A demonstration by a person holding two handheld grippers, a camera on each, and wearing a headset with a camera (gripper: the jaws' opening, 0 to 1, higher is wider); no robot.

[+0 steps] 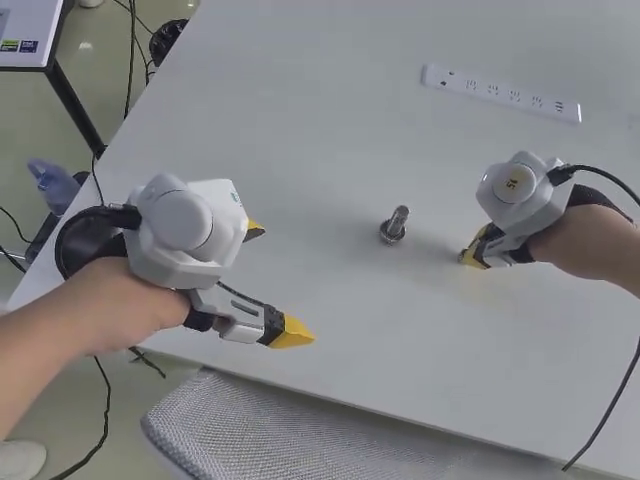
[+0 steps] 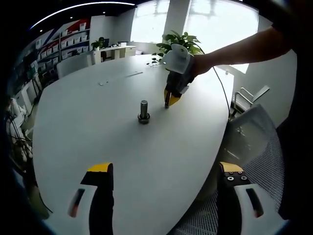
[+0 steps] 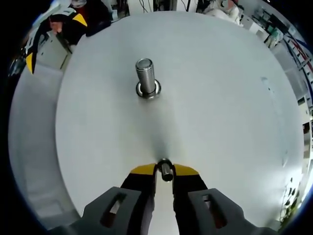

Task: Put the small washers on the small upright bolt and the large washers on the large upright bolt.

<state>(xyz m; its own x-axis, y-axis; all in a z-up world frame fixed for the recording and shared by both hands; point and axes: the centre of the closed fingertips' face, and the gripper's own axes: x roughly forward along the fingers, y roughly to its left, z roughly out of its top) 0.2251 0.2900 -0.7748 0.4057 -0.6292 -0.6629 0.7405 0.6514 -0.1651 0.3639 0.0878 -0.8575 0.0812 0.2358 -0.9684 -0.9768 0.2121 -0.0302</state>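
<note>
I count two white hand-held grippers with yellow-tipped black jaws: one left gripper [image 2: 165, 169] and one right gripper [image 1: 478, 255]. There is one tall silver threaded steel bolt [image 1: 396, 225], standing on one white table [image 1: 300, 120]. One small silver metal cylinder [image 3: 166, 171] sits between the right jaws. I also count one white power strip [image 1: 500, 93] and one grey mesh chair [image 1: 260, 430].
</note>
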